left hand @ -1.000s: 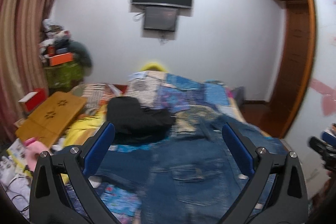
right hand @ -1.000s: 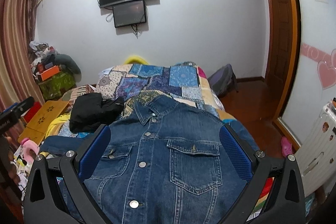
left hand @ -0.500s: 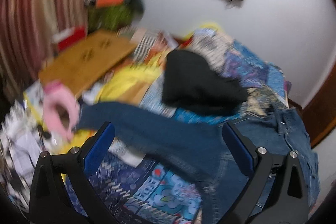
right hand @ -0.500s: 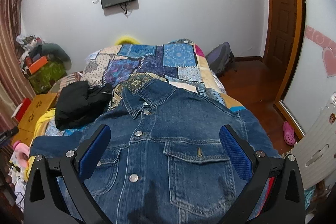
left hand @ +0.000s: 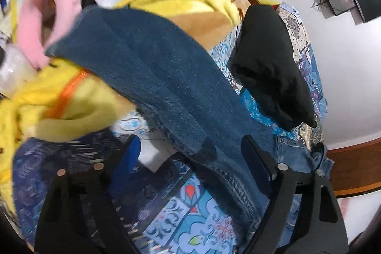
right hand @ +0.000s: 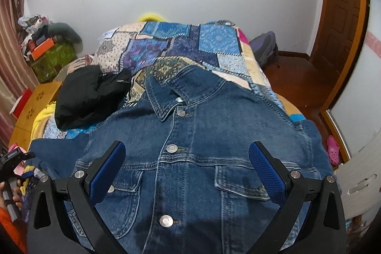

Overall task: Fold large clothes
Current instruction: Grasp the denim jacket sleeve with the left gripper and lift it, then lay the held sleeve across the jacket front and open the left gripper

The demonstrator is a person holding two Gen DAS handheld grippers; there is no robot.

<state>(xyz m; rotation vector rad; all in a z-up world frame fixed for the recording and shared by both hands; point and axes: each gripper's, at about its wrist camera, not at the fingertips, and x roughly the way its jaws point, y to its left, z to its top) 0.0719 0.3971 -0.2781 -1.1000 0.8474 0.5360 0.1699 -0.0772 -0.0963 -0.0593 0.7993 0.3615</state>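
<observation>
Two grippers: the left gripper (left hand: 190, 154) hangs over the jacket's outstretched sleeve (left hand: 152, 77) with jaws spread wide, nothing between the pads; the right gripper (right hand: 187, 163) hovers over the chest, jaws likewise apart and empty
Task thing: one denim jacket (right hand: 190, 146) lies front up on the patchwork quilt (right hand: 190, 42), collar toward 12 o'clock in the right wrist view, buttoned down the middle
Progress: by my judgement, folding is barely begun; the body lies flat and unfolded, and one sleeve runs out toward 9 o'clock past the bed edge
Left to do: both sleeves need bringing in across the body, then the body needs folding over; no crease or fold shows so far
Next move, as a guess: the left gripper seems lined up to pinch the sleeve
Denim: thick, stiff-looking, mid-blue with faded patches, pale stitched seams, round metal buttons, two flapped chest pockets
Sleeve: a long flat band, its cuff end at 10 o'clock in the left wrist view, blurred there
Neighbours: a black garment (right hand: 88, 94) lies crumpled at 10 o'clock of the collar, just beside the shoulder; soft yellow fabric (left hand: 71, 99) is heaped under and beside the sleeve
</observation>
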